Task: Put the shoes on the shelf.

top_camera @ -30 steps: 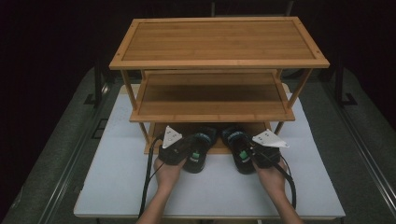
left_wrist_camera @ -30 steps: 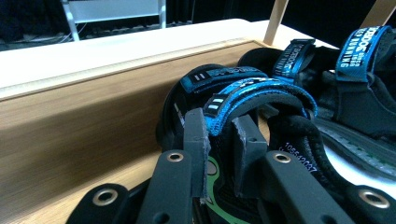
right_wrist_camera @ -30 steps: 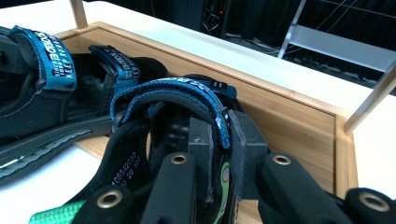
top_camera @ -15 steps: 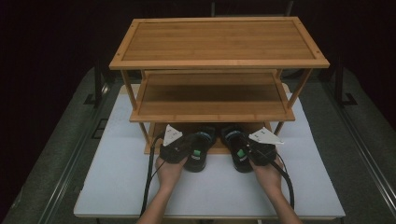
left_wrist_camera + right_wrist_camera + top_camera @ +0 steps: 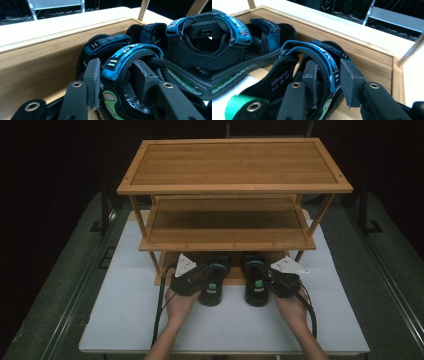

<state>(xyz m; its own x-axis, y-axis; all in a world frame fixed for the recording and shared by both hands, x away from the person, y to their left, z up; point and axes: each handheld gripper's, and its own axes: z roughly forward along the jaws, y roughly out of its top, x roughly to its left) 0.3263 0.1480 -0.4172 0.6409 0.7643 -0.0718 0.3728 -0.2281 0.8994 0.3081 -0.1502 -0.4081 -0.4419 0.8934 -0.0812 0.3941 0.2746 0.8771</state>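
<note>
My left gripper (image 5: 116, 80) has its pads either side of the left sandal's (image 5: 214, 279) blue ankle strap (image 5: 130, 56), clamped on it; right gripper (image 5: 328, 75) likewise pinches the right sandal's (image 5: 255, 279) strap (image 5: 317, 53); both sandals sit toes-in on the bottom tier of the bamboo shoe rack (image 5: 235, 187), heels over the white table (image 5: 125, 320).

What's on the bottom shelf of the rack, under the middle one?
Two black sandals with blue straps lie partly on the bottom shelf, heels sticking out toward the person, each with a gripper around its strap. The middle shelf hides their toes and the rest.
</note>
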